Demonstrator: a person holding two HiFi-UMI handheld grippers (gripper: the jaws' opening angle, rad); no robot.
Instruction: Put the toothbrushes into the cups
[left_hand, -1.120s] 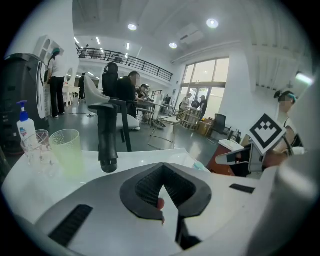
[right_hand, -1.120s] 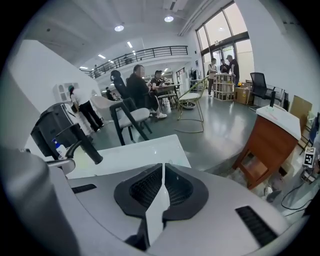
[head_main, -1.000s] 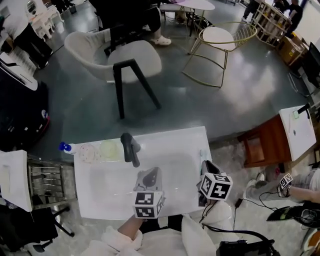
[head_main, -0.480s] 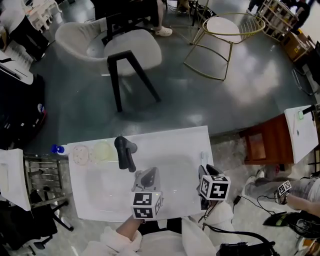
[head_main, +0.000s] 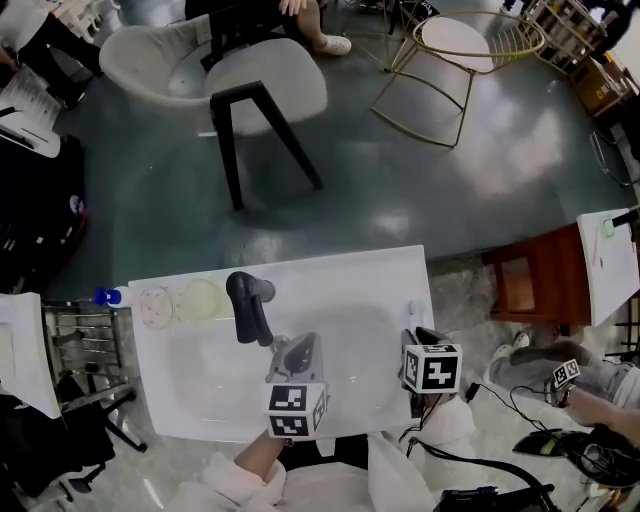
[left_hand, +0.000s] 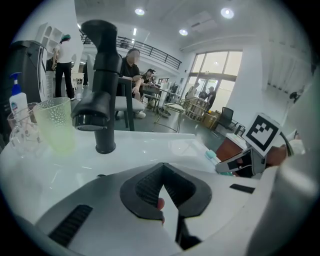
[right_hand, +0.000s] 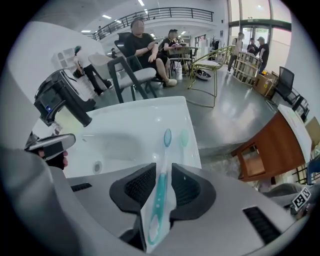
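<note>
Now the right gripper (right_hand: 162, 169) has its jaws clamped on a teal toothbrush (right_hand: 160, 192). The handle runs back between the 2 pads and the brush head pokes out ahead of the tips. It is held over the right edge of the white sink top (head_main: 330, 268), beside the basin (head_main: 345, 335). Just right of the brush head lies a pale green shape (right_hand: 184, 137). I cannot tell whether it is a 2nd brush or a reflection on the white surface.

The left gripper (left_hand: 162, 170) hangs over the near part of the basin. Its jaws are together at the tips, with nothing clamped between the pads. A small pinkish spot shows low between them, too small to tell what it is.

The 2 cups stand side by side at the far left corner of the sink top, left of the black tap (head_main: 248, 306). The green cup (head_main: 200, 299) is the nearer to the tap and the clear cup (head_main: 155, 306) is just left of it. Both are upright and both look empty. A bottle (left_hand: 17, 102) with a blue top stands behind the clear cup, at the left edge. The toothbrush is well apart from both cups, across the whole basin.
</note>
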